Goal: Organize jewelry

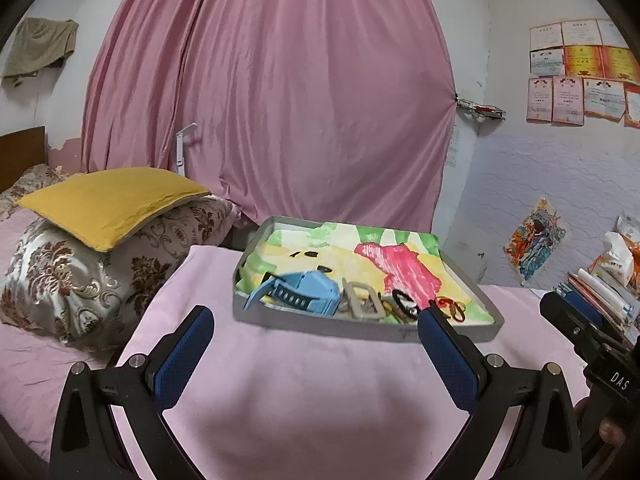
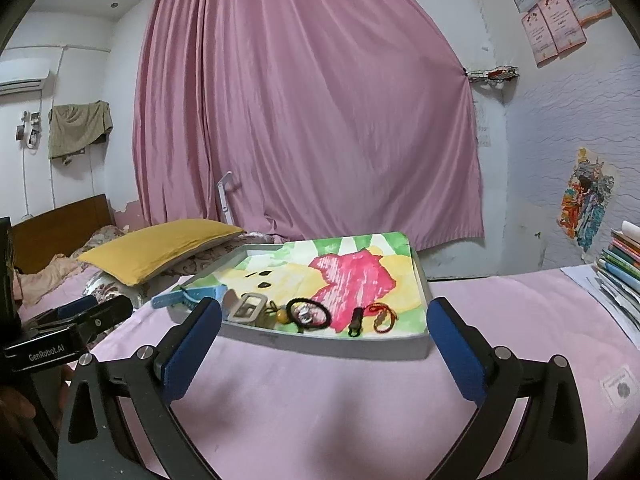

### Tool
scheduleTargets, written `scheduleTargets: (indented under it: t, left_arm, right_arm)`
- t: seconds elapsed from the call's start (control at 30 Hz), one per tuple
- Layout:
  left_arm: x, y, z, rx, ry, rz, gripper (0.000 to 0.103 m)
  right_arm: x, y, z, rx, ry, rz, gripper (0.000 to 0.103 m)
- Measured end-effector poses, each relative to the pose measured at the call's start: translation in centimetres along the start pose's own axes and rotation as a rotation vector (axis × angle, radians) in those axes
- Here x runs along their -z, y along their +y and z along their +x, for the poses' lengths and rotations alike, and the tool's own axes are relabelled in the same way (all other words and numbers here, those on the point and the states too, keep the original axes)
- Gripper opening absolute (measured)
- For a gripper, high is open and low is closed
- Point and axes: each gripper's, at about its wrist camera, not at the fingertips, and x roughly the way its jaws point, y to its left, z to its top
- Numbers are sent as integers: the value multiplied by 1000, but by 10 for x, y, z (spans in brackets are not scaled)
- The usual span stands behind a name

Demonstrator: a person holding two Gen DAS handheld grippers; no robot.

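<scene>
your left gripper [image 1: 316, 340] and right gripper [image 2: 324, 334] were spread apart, empty; the jewelry [image 2: 308, 314] lay unsorted along the tray's [image 2: 344, 346] near edge.

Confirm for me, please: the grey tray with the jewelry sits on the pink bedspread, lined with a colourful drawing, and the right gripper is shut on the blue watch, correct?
Not quite. The right gripper is open and holds nothing; the right wrist view shows its fingers spread wide, short of the grey tray. The blue watch lies in the tray. The rest stands: the tray sits on the pink bedspread, lined with a colourful drawing.
</scene>
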Motion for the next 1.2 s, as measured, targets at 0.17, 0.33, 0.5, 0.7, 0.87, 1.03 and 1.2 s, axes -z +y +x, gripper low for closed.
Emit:
scheduleTargets:
  t: [0.17, 0.33, 0.5, 0.7, 0.87, 1.03, 1.2]
  left_arm:
    - [13, 5, -13, -15, -3, 5, 102]
    - [25, 7, -22, -35, -19, 30, 102]
    - [38, 5, -24, -39, -36, 46, 102]
    - [54, 6, -21, -28, -46, 35, 102]
    - [57, 8, -20, -28, -52, 21, 102]
    - [60, 7, -19, -41, -25, 32, 102]
    - [66, 9, -16, -45, -6, 20, 102]
  right_arm:
    - [15, 5, -15, 0, -18, 6, 101]
    - [30, 5, -30, 29, -49, 7, 101]
    - [43, 2, -35, 79, -62, -11, 101]
    - [51, -6, -27, 126, -32, -20, 101]
    - [58, -11, -19, 137, 5, -15, 101]
    - [58, -11, -17, 132, 6, -11, 101]
    - [59, -9, -19, 134, 3, -15, 101]
